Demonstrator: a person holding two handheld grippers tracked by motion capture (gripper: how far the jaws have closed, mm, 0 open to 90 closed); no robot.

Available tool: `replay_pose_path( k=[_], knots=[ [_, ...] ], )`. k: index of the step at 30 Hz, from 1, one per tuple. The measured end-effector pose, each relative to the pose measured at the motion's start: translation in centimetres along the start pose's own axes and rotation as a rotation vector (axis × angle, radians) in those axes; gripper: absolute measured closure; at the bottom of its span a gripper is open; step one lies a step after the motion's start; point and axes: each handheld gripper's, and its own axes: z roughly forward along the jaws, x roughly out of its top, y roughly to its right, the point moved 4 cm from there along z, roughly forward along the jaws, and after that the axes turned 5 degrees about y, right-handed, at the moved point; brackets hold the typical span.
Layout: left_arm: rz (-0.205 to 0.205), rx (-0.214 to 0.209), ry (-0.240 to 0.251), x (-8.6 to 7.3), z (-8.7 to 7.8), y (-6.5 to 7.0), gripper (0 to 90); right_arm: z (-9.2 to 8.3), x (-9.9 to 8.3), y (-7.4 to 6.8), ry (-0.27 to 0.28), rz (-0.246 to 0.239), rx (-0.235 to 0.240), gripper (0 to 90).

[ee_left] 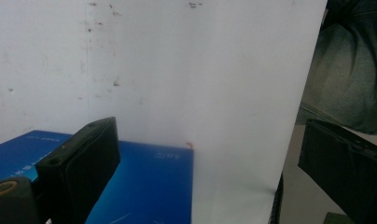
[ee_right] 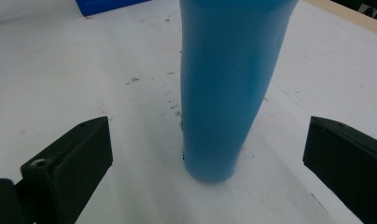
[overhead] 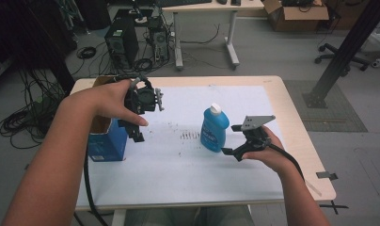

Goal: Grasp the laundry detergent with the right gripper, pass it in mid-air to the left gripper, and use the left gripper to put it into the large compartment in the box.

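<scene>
A blue bottle (overhead: 214, 131) with a white cap stands upright on the white sheet (overhead: 178, 165), right of the table's middle. My right gripper (overhead: 231, 140) is open just to the right of it, its jaws pointing at the bottle's lower half. In the right gripper view the bottle (ee_right: 228, 84) stands straight ahead of my right gripper (ee_right: 210, 144), between the lines of the two wide jaws and untouched. My left gripper (overhead: 136, 135) is held above the right end of a blue box (overhead: 106, 143), pointing down. In the left gripper view my left gripper (ee_left: 210, 177) is open and empty over the box (ee_left: 149, 182).
The white sheet covers most of the wooden table (overhead: 296, 117). Small dark specks (overhead: 188, 135) mark the sheet left of the bottle. Beyond the table stand computer towers (overhead: 122, 42) with tangled cables, a white desk (overhead: 207, 28), and a black post (overhead: 343, 56) at the right.
</scene>
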Motion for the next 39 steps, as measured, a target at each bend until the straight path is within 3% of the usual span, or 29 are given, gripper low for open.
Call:
replay_pose_path(
  k=[19, 23, 39],
  knots=[
    [-0.003, 0.001, -0.003, 0.0, 0.0, -0.2, 5.6, 1.8, -0.5, -0.1, 0.122, 0.050, -0.091, 0.7],
    [0.000, 0.002, 0.001, 0.0, 0.1, -0.2, 5.6, 2.6, -0.8, 0.0, 0.146, 0.048, -0.143, 0.6],
    [0.006, 0.001, 0.000, 0.0, 0.2, -0.2, 5.6, 4.9, -1.0, -0.1, 0.208, 0.057, -0.192, 0.4]
  ],
)
